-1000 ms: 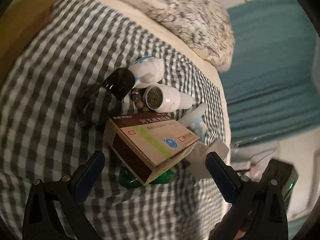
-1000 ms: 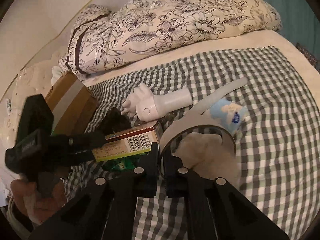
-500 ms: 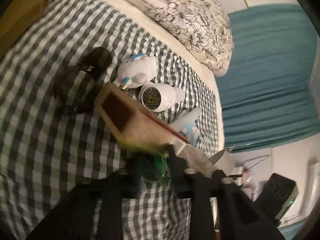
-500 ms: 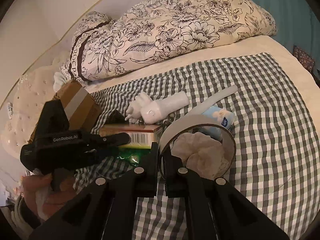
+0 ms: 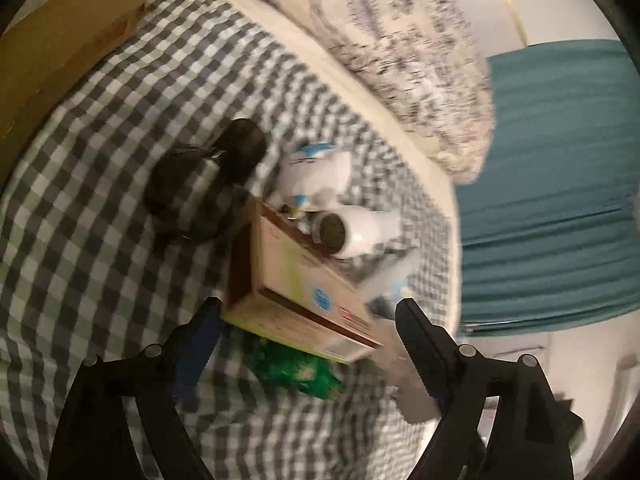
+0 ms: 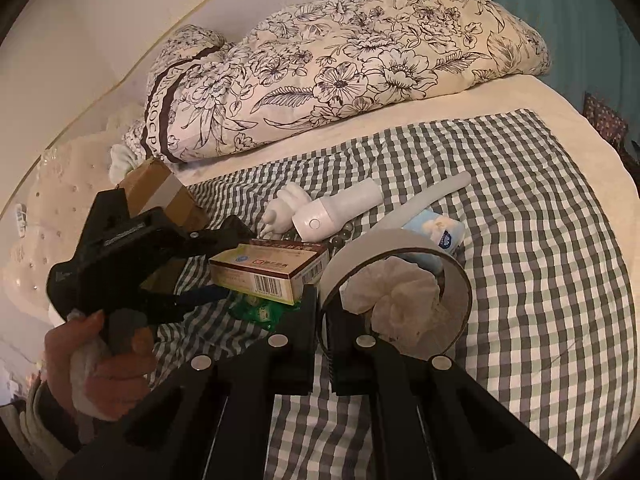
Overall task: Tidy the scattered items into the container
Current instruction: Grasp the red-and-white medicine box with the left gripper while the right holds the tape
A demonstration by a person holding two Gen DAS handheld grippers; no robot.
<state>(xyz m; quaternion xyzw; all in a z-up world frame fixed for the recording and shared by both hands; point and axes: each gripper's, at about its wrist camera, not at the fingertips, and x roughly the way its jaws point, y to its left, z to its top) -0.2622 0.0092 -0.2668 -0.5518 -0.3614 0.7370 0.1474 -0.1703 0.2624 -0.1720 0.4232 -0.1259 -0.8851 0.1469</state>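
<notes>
A brown and cream medicine box (image 5: 296,292) lies tilted on a green wrapper (image 5: 296,368) on the checked cloth. My left gripper (image 5: 308,306) straddles the box and its jaws are opening. The left finger is at the box's corner and the right one stands clear of it. From the right wrist, the box (image 6: 272,268) sits between the left gripper's (image 6: 228,266) fingers. My right gripper (image 6: 325,312) is shut on the wall of a grey round container (image 6: 460,280) that holds crumpled paper (image 6: 396,296).
Black sunglasses (image 5: 208,184), a white toy (image 5: 316,172), a white handheld device (image 6: 336,212), a blue tissue pack (image 6: 436,232) and small beads (image 6: 340,238) lie behind the box. A cardboard box (image 6: 160,192) stands at the left. A floral duvet (image 6: 340,68) is at the back.
The left gripper stood open around the box, shut beneath it half a second ago, and stands open again. The box has tipped and turned. The right gripper kept its hold on the container.
</notes>
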